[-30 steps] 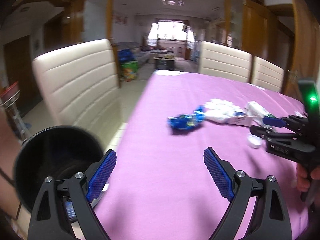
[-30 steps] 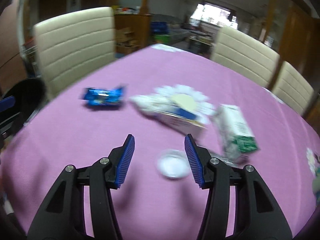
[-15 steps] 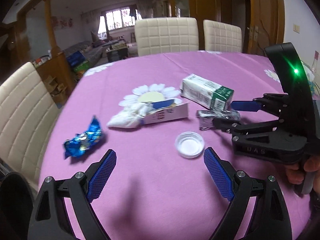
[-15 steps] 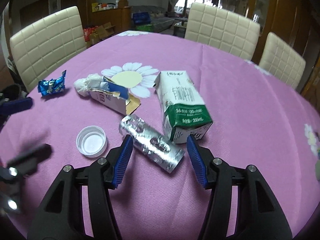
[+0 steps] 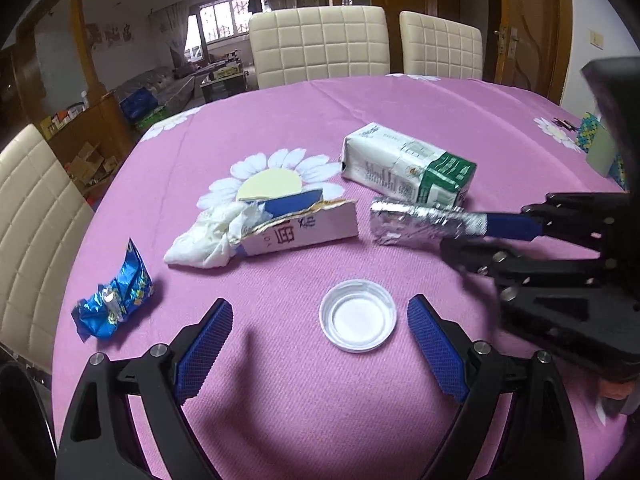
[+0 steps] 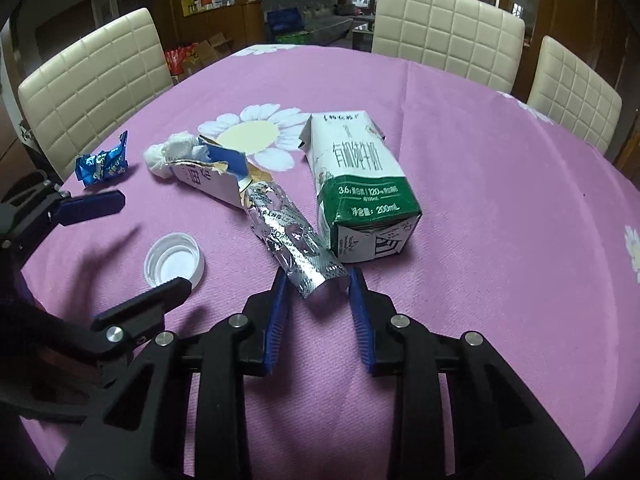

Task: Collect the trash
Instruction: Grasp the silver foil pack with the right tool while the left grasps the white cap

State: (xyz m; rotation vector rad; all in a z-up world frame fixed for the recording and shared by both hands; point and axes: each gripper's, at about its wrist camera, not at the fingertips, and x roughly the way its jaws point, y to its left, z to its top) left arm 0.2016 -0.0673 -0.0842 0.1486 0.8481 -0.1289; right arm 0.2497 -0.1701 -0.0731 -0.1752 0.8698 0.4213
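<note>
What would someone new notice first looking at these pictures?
Probably the litter on the purple tablecloth: a green-and-white milk carton lying on its side, with a torn box stuffed with tissue to its left. In front of them, the right gripper has just been closing its jaws around the near end of a crumpled foil wrapper. The left gripper stands wide open around a white cap, a blue wrapper off to its left.

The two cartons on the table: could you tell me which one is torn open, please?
The smaller white carton by the daisy: its top is ripped, tissue spilling out. The green-ended milk carton is whole.
</note>
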